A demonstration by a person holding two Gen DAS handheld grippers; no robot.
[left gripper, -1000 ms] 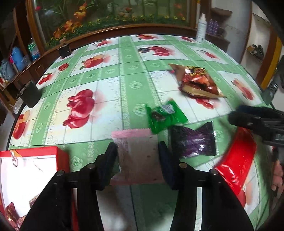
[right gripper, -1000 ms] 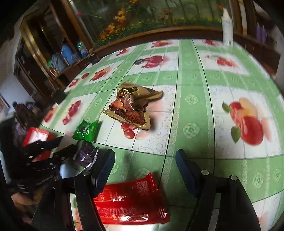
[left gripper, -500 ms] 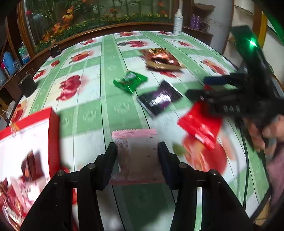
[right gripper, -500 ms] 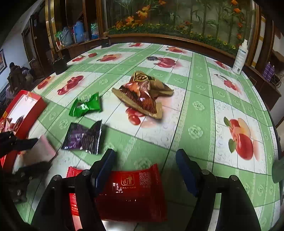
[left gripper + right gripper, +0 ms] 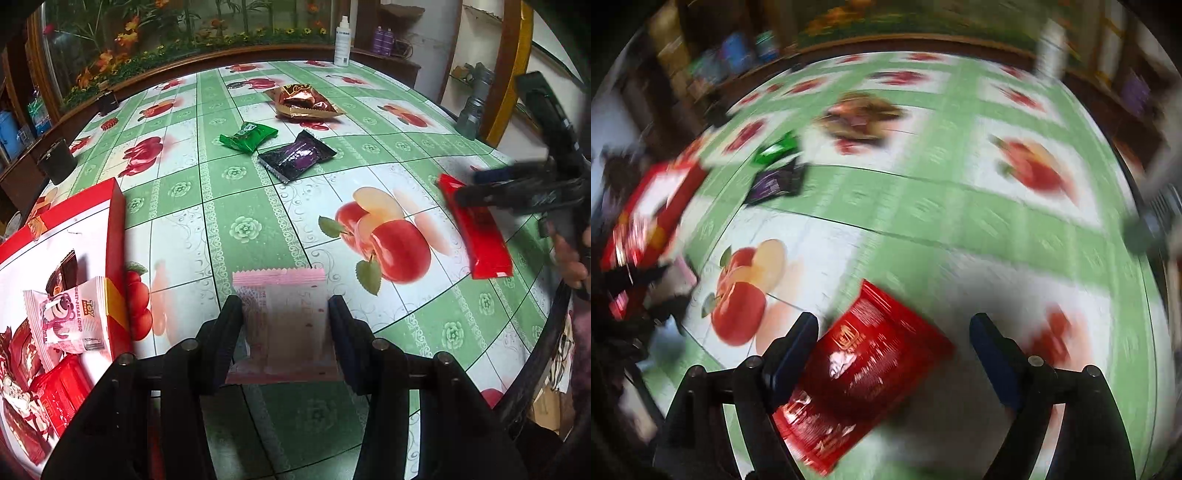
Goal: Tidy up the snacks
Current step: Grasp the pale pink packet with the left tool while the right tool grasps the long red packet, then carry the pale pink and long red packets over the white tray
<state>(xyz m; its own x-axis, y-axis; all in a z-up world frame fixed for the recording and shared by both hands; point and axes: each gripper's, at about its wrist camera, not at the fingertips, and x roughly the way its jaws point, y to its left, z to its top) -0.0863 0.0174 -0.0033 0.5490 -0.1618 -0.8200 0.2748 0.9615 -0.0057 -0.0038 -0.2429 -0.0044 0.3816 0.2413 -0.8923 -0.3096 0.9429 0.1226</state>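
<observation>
My left gripper (image 5: 284,306) is shut on a pink snack packet (image 5: 284,328), held above the table beside the red box (image 5: 115,221), which holds several snacks. My right gripper (image 5: 894,321) hangs over a red packet (image 5: 864,369) that lies askew between its jaws. Those jaws are opening, and the right finger stands well apart from the packet. The left wrist view shows the right gripper (image 5: 467,186) over the red packet (image 5: 480,236) at the right. A green packet (image 5: 248,137), a purple packet (image 5: 295,157) and a gold-brown bag (image 5: 303,101) lie farther back.
A white bottle (image 5: 341,40) stands at the far table edge and a small black cup (image 5: 55,162) at the left edge. The table's rim (image 5: 554,314) curves close on the right, where a person's hand (image 5: 569,258) holds the right gripper. The right wrist view is motion-blurred.
The left gripper carried the pink packet toward the red box, which now fills more of its view. The right gripper's jaws spread wider and its view swung, with the red packet turned between them.
</observation>
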